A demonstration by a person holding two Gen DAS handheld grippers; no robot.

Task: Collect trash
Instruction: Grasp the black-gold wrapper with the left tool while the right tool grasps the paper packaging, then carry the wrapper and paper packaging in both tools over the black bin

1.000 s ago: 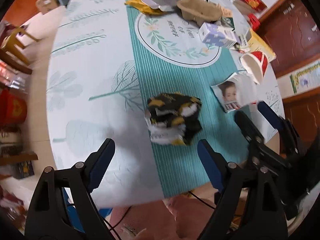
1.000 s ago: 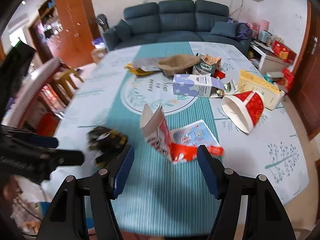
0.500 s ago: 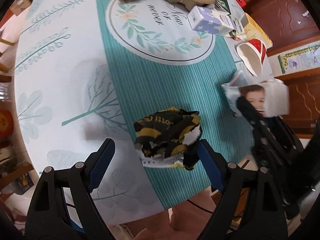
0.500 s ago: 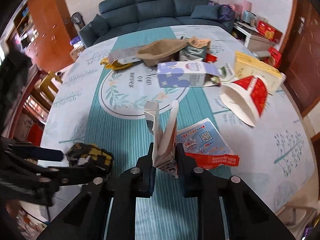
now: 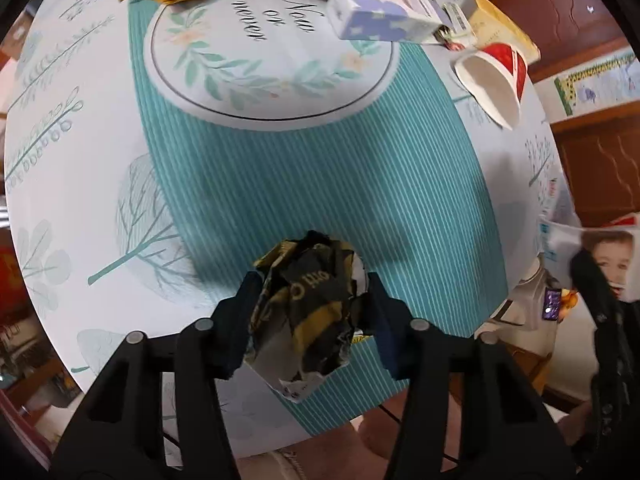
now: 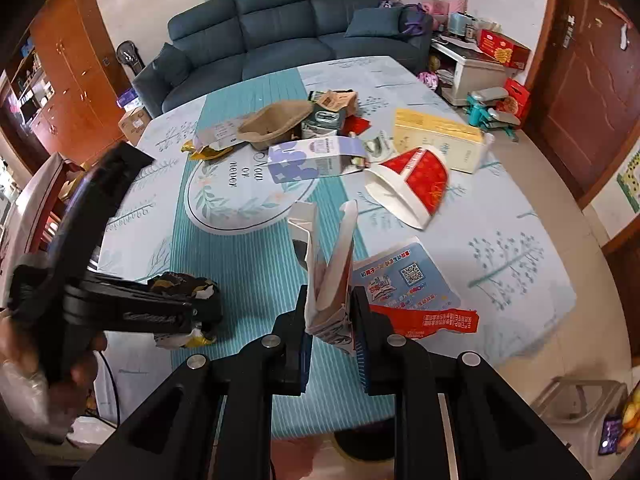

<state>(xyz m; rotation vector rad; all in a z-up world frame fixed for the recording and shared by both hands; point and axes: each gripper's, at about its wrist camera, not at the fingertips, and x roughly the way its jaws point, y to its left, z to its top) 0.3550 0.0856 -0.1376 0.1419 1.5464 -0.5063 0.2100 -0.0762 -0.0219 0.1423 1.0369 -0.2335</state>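
Gripping two pieces of litter at once, the person has both tools loaded. In the left wrist view the left gripper (image 5: 308, 312) sits low in the centre of the frame, and its jaws, which have just been closing, now press on both sides of the crumpled wrapper (image 5: 306, 304), a black-and-yellow wad at the near edge of the table (image 5: 280, 184). Foil of this kind should be very light and springy: it squashes under the pads and may puff back or slide, so a hold across the thick middle of the wad, as here, looks safest.

In the right wrist view the right gripper (image 6: 330, 320), bottom centre, is clamped on the lower end of the torn carton (image 6: 326, 264), which stands up between the pads with its flaps splayed. Thin card is light and fairly stiff along its folds but buckles where it is torn; the pinch on the doubled folded base looks sound. A printed sheet (image 6: 404, 280) joined to it lies to the right, and I cannot tell whether it will tear free when lifted.

More rubbish waits in the upper middle: a paper cup (image 6: 412, 184), a blue milk box (image 6: 312, 158) and a yellow box (image 6: 436, 140)
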